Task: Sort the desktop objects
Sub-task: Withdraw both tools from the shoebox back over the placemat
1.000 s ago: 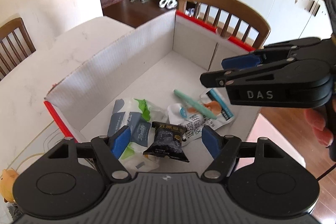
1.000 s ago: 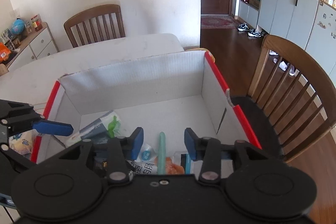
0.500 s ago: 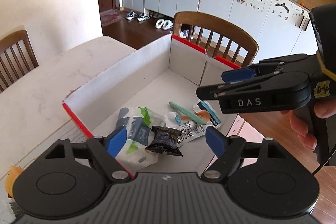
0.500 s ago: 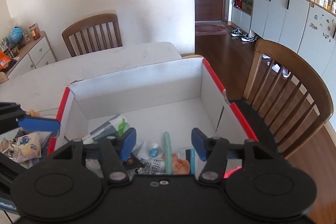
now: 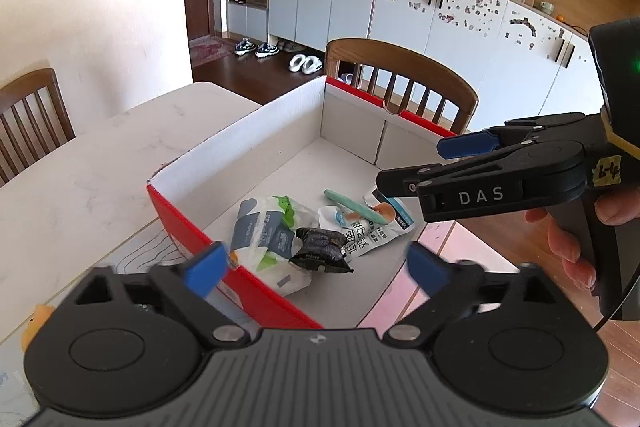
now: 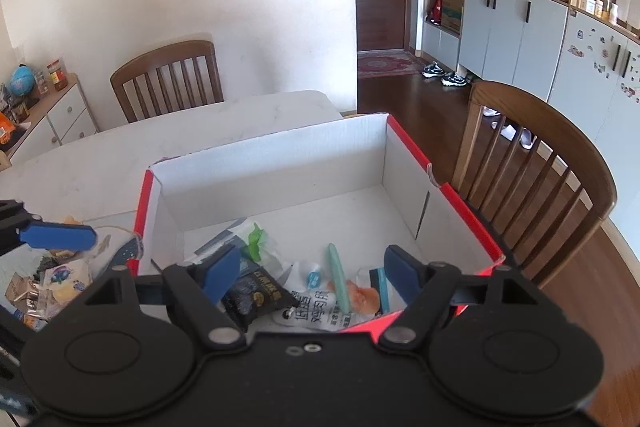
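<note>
An open cardboard box [image 5: 240, 135], red outside and white inside, stands on the pale table [image 5: 80, 179]. On its floor lie a white-green-grey pack [image 5: 268, 227], a black snack packet [image 5: 320, 247], a white printed pouch [image 5: 364, 231] and a teal stick [image 5: 352, 205]. My left gripper [image 5: 316, 269] hovers over the near rim. Its jaws are opening and hold nothing. My right gripper [image 5: 412, 165] hangs over the box's right side, its jaws opening too, with nothing between them. The right wrist view shows the box [image 6: 280, 163], the black packet [image 6: 256, 293] and the right gripper [image 6: 312, 273].
Loose snack packets [image 6: 48, 283] lie on the table left of the box, under the left gripper's blue finger [image 6: 56, 235]. A wooden chair [image 6: 540, 163] stands behind the box's right side, another chair [image 6: 168, 79] at the far end. A hand [image 5: 572, 247] holds the right gripper.
Both grippers have lifted and drawn back from the box while their jaws spread wider. The packets and the stick lie where they were on the box floor.
</note>
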### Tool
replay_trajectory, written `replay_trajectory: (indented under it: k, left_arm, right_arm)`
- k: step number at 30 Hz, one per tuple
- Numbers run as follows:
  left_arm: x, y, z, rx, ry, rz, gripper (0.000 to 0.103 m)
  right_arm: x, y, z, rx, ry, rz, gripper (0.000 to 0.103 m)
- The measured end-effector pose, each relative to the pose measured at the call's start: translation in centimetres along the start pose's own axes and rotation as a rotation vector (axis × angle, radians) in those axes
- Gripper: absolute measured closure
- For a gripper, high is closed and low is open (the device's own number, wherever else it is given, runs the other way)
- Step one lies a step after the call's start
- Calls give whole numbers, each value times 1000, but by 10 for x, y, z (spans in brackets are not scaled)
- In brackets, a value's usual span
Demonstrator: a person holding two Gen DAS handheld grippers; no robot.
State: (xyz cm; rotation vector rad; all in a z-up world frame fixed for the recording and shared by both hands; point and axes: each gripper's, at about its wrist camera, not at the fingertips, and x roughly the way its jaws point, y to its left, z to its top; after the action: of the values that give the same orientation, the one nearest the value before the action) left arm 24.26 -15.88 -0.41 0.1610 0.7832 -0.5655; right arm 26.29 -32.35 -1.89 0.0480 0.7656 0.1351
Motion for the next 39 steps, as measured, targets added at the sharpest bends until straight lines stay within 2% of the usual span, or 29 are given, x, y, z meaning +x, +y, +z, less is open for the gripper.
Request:
replay_trajectory:
  k: [19,27,39]
  left_arm:
    - [-54,28,-44,-2,-39,-25,0]
    - [-84,52,-67,-42,-85,29,0]
    - [-111,88,-107,-88,-112,89,0]
  right_arm:
    - [-25,58,-25,27,-17,-22,22]
    - [-26,92,-31,15,-7,7,22]
    - [-14,146,-35,-65,16,73,22]
